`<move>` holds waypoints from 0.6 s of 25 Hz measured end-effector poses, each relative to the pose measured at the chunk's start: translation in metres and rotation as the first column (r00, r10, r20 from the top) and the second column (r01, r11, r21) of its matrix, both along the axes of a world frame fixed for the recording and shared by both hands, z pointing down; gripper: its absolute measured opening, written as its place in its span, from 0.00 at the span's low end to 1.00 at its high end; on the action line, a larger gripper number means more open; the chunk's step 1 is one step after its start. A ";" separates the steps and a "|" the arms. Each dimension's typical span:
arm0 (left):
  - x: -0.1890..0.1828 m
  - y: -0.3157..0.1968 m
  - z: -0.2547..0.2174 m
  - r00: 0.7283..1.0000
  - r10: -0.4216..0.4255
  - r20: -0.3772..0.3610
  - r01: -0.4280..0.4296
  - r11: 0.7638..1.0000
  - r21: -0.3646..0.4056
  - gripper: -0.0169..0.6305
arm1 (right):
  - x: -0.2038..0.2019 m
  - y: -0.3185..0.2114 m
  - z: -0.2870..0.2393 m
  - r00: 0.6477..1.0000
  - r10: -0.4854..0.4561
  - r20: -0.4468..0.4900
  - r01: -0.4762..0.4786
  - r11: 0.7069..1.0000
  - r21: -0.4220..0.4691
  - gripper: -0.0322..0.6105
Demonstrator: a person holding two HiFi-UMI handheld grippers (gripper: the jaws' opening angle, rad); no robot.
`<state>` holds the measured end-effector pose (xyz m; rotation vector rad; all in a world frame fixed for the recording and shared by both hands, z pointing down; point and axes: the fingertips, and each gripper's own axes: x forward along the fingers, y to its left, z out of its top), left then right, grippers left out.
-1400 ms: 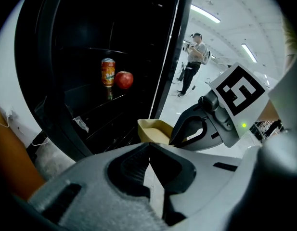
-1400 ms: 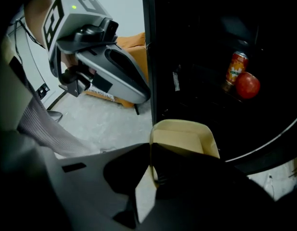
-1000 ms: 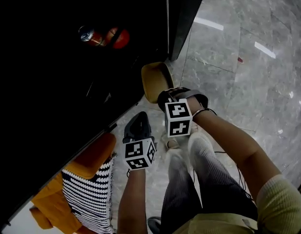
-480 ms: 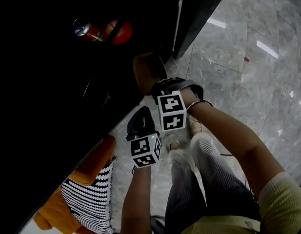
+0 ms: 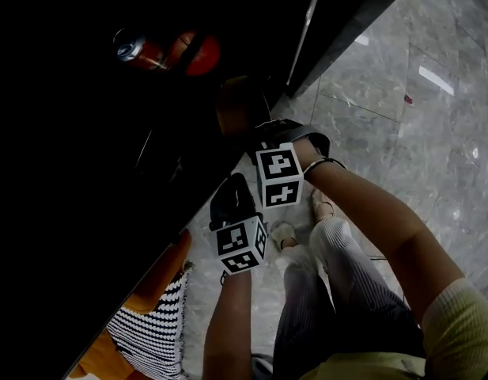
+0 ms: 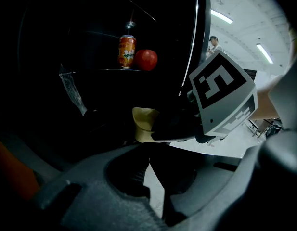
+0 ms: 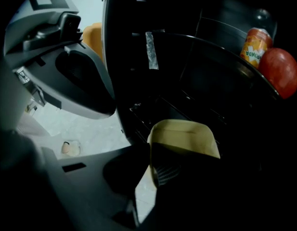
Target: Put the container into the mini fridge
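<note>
The tan container (image 5: pixel 240 105) (image 7: pixel 184 131) is pinched at its rim by my right gripper (image 5: pixel 255 133) (image 7: pixel 158 162), which is shut on it. It hangs at the mouth of the dark mini fridge (image 5: pixel 109 133), below the shelf (image 7: pixel 211 47). An orange can (image 5: pixel 139 51) (image 6: pixel 126 52) and a red apple (image 5: pixel 202 55) (image 6: pixel 146 59) stand on that shelf. My left gripper (image 5: pixel 228 196) (image 6: pixel 148 150) is just behind and below the right one, shut and empty. From the left gripper view the container (image 6: pixel 144 124) shows beyond the right gripper's cube.
The open fridge door (image 5: pixel 338 22) stands edge-on at the upper right. A grey marble floor (image 5: pixel 418 117) lies to the right. An orange cushion with a striped cloth (image 5: pixel 149 323) sits at lower left. The person's legs (image 5: pixel 331 291) are below the grippers.
The right gripper has carried the container up and forward into the fridge's shadow. The left gripper has followed a little; the can and apple have not moved.
</note>
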<state>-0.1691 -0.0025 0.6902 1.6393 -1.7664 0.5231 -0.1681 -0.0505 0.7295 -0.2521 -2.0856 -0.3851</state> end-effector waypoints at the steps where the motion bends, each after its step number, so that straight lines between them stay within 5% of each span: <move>1: -0.002 -0.002 0.001 1.000 -0.003 0.000 0.003 1.000 0.002 0.06 | -0.002 -0.003 0.001 1.000 0.000 0.002 0.000 1.000 0.004 0.11; 15: -0.018 -0.028 0.009 1.000 -0.028 0.010 0.028 0.999 0.033 0.06 | -0.032 -0.020 0.013 0.997 0.045 0.068 -0.044 0.999 -0.019 0.11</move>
